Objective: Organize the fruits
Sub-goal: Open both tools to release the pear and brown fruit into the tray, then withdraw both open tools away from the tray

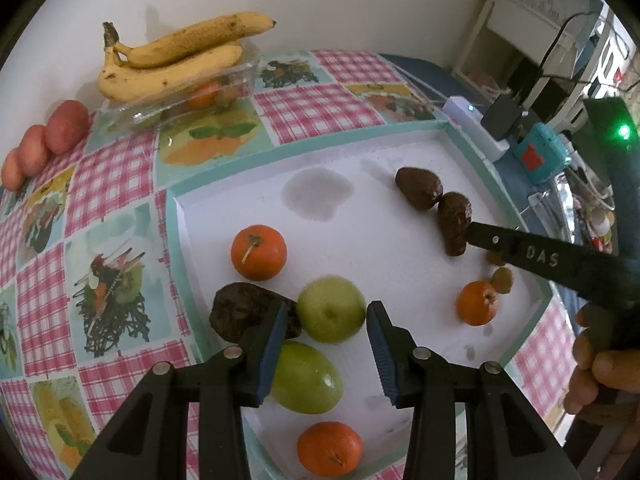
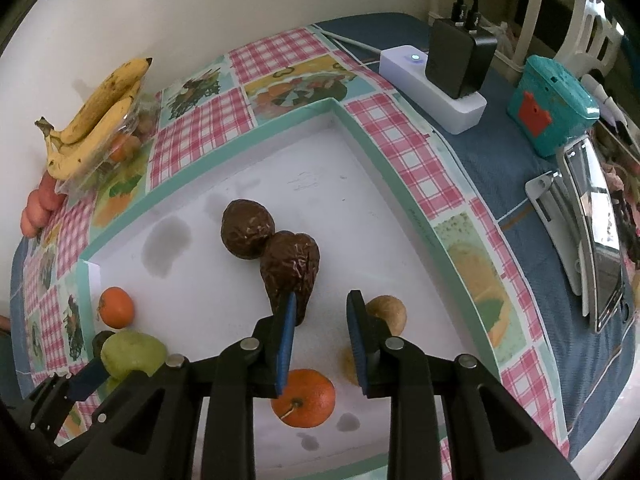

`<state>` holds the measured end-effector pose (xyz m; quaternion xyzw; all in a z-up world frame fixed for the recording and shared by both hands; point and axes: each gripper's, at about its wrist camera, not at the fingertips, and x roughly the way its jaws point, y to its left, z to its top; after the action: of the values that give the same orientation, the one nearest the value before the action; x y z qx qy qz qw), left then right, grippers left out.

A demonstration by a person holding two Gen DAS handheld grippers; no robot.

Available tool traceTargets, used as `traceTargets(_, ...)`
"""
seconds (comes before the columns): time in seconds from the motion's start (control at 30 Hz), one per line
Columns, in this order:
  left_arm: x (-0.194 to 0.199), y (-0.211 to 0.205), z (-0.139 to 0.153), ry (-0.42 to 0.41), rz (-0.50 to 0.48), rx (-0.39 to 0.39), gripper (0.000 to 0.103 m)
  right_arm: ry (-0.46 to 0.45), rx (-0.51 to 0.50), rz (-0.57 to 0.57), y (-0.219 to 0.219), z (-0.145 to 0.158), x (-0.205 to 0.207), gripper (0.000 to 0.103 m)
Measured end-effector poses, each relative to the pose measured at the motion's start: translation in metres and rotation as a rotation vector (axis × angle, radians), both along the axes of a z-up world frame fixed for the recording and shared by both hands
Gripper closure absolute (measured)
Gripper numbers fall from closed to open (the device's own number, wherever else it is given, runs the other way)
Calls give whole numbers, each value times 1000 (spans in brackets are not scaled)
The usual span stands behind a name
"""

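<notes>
A white tray with a teal rim (image 1: 304,148) holds the fruit. My left gripper (image 1: 326,314) is open around a green apple (image 1: 331,309), with a second green apple (image 1: 306,378) and a dark avocado (image 1: 240,312) beside it. Oranges lie at the left (image 1: 258,252), right (image 1: 477,303) and near edge (image 1: 329,448). My right gripper (image 2: 321,310) is open and empty just in front of a dark avocado (image 2: 290,268) that touches another (image 2: 247,233). A small brown fruit (image 2: 388,314) sits by its right finger, an orange (image 2: 303,398) beneath it.
A clear box with bananas (image 1: 176,56) on top and three red apples (image 1: 44,140) stand at the back left on the checked cloth. A white power strip (image 2: 432,88), teal box (image 2: 554,104) and phone (image 2: 600,236) lie to the right.
</notes>
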<state>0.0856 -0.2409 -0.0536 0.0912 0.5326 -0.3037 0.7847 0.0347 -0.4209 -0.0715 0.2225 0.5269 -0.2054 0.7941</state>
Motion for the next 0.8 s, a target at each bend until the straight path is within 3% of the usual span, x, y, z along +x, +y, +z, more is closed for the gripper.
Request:
traceTargets(0.17,2,14,8,5,43,7,53,-7,-30,15,7,9,1,76)
traceTargets(0.23,4,24,12,3,67,3,44,-8,-51,38,15,14,2,66)
traceTargets(0.27,5,28,14,1,77,-4,40,-7,-60,49,18,15,3,54)
traceTargets(0.43,15,63,17,-7,194,30,24,-3,-86,107,40,18,8,46)
traceTargets(0.5,23,81,13,-3,268,63,18,0,-115,124,51,19,9,31)
traceTargets(0.57,29,100,6,6,339,82,6,-1,-140,140,61,20,9,29)
traceTargets(0.67,32,119,-1,15,386,97,3,0,-154,172,76,19,7,29)
traceTargets(0.77,30,134,-2,-1,413,93,0,3,-175,196,89,17,4,11)
traceTargets(0.8,27,138,-1,-8,411,89,0,1,-181,203,92,17,3,10)
